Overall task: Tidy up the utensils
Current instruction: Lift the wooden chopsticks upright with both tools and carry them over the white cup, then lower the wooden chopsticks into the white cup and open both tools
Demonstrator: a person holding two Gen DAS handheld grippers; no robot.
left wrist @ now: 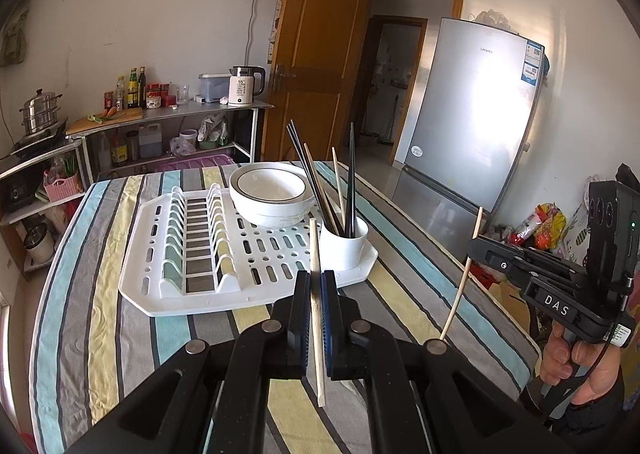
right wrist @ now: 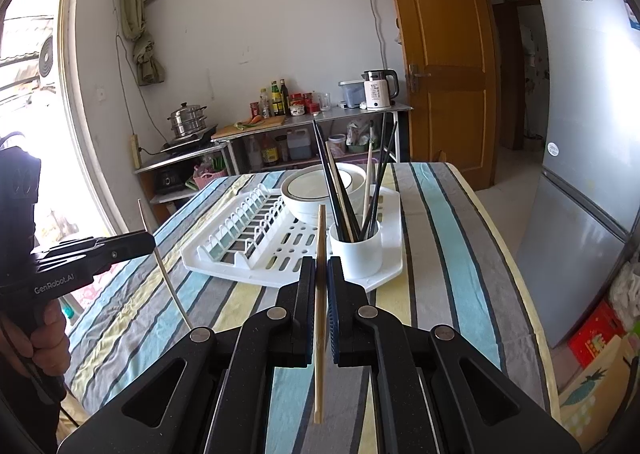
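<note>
My left gripper (left wrist: 315, 282) is shut on a pale wooden chopstick (left wrist: 316, 318), held upright above the striped table, just short of the white cup (left wrist: 345, 248). The cup stands on the white drying rack (left wrist: 224, 254) and holds several black and wooden chopsticks (left wrist: 320, 181). My right gripper (right wrist: 321, 270) is shut on another wooden chopstick (right wrist: 319, 314), also near the cup (right wrist: 356, 254). Each gripper shows in the other's view, the right gripper (left wrist: 474, 248) with its chopstick (left wrist: 460, 290), the left gripper (right wrist: 150, 244) with its chopstick (right wrist: 168, 278).
A white bowl (left wrist: 272, 193) sits on the rack behind the cup. The table has a striped cloth (left wrist: 100, 294). A silver fridge (left wrist: 472, 125) stands to the right, and a shelf with a kettle (left wrist: 244, 85) and bottles stands behind.
</note>
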